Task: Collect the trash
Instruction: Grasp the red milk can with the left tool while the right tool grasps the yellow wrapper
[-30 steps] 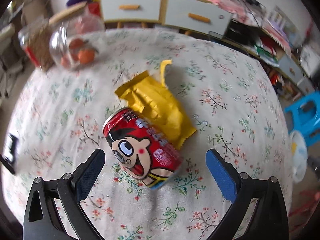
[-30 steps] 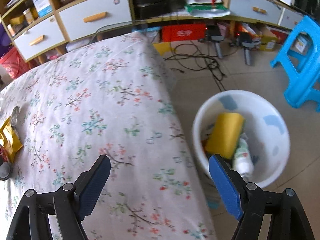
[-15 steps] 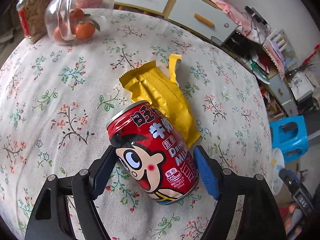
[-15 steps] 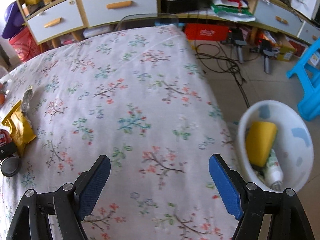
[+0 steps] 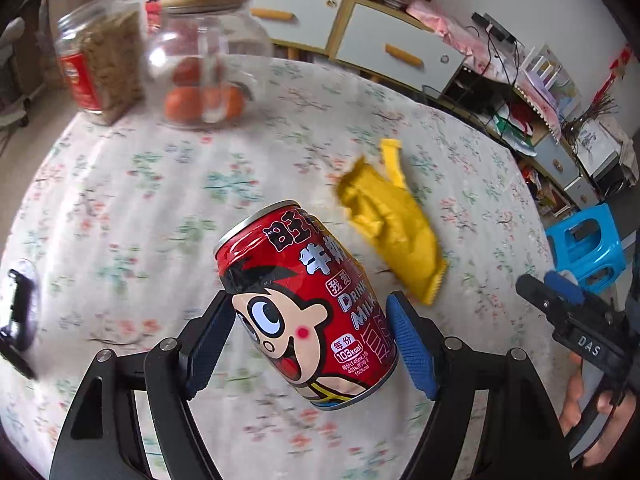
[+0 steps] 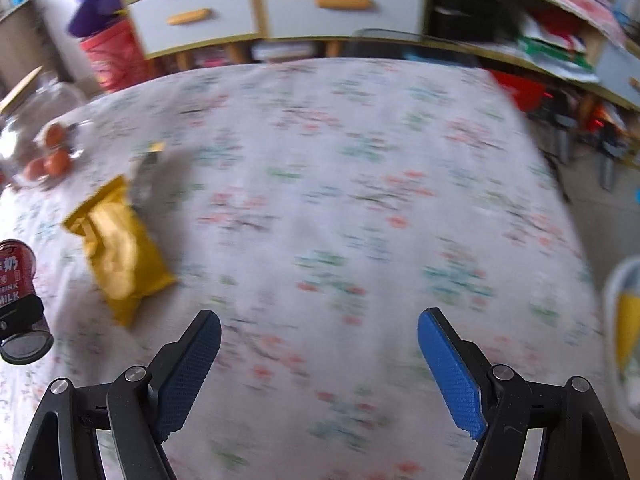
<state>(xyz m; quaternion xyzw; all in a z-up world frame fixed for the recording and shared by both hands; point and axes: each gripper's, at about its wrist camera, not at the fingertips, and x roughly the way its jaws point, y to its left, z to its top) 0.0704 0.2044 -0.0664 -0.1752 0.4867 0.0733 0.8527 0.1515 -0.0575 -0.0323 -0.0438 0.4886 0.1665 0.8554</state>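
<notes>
My left gripper (image 5: 310, 332) is shut on a red milk drink can (image 5: 308, 308) with a cartoon face and holds it tilted above the floral tablecloth (image 5: 120, 216). A crumpled yellow snack wrapper (image 5: 394, 224) lies on the cloth just beyond the can. In the right wrist view the wrapper (image 6: 120, 244) lies at the left, and the can (image 6: 16, 272) shows at the left edge. My right gripper (image 6: 318, 344) is open and empty over the cloth, right of the wrapper. It also shows in the left wrist view (image 5: 560, 300) at the right.
A glass jar of oranges (image 5: 204, 68) and a jar with a red label (image 5: 100, 60) stand at the table's far left. A white bin (image 6: 624, 340) with yellow trash stands on the floor at the right. A blue stool (image 5: 584, 248) stands beyond the table edge. Drawers (image 6: 280, 4) line the wall.
My left gripper has lifted the can off the cloth and away from the wrapper. My right gripper has swung left from the bin toward the wrapper.
</notes>
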